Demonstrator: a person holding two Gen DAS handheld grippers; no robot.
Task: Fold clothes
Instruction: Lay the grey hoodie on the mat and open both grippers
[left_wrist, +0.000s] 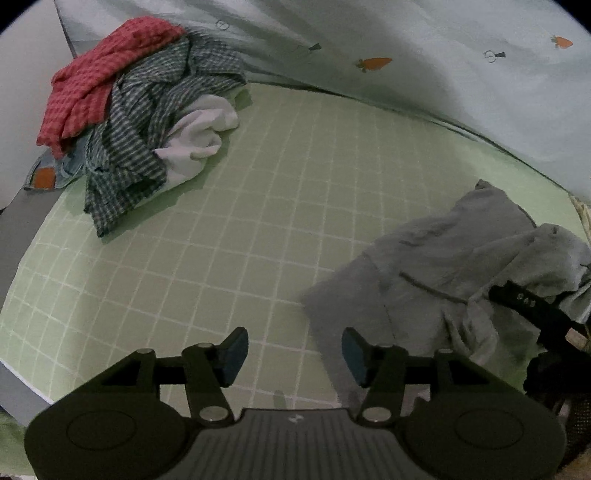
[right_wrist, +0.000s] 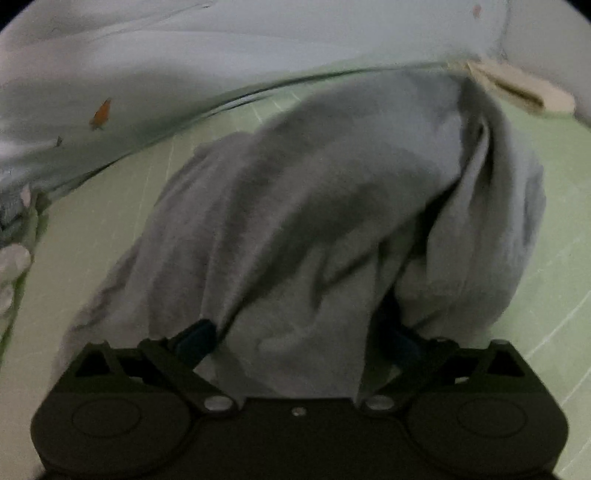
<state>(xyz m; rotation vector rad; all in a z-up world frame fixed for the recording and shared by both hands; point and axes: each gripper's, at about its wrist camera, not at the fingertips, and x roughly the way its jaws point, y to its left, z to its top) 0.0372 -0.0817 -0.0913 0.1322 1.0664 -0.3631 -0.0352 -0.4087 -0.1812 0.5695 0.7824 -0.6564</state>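
While your left gripper (left_wrist: 294, 354) hovers over the pale green mat with a white grid (left_wrist: 229, 236), its two blue-padded fingers stand wide apart with nothing between them. Ahead and to its right lies the crumpled grey cotton garment (left_wrist: 454, 266), its near edge just beside the right finger. Past that garment, at the far right, the black body of your right gripper (left_wrist: 532, 306) is partly wrapped in the grey cloth. Far ahead to the left sits a heap of clothes: a red checked piece (left_wrist: 99, 77) on top, a dark green and white checked shirt (left_wrist: 147, 125) spilling forward, and a white piece (left_wrist: 199, 133) on its right side. Beyond the mat rises a pale blue sheet printed with small orange carrots (left_wrist: 406, 55).

From your right wrist view, the picture is blurred. The grey garment (right_wrist: 303, 221) fills the space directly ahead and bunches thickly between the fingers of the right gripper (right_wrist: 295, 343), which are parted around the wad; whether they grip it you cannot tell. The green mat (right_wrist: 110, 221) shows on both sides.
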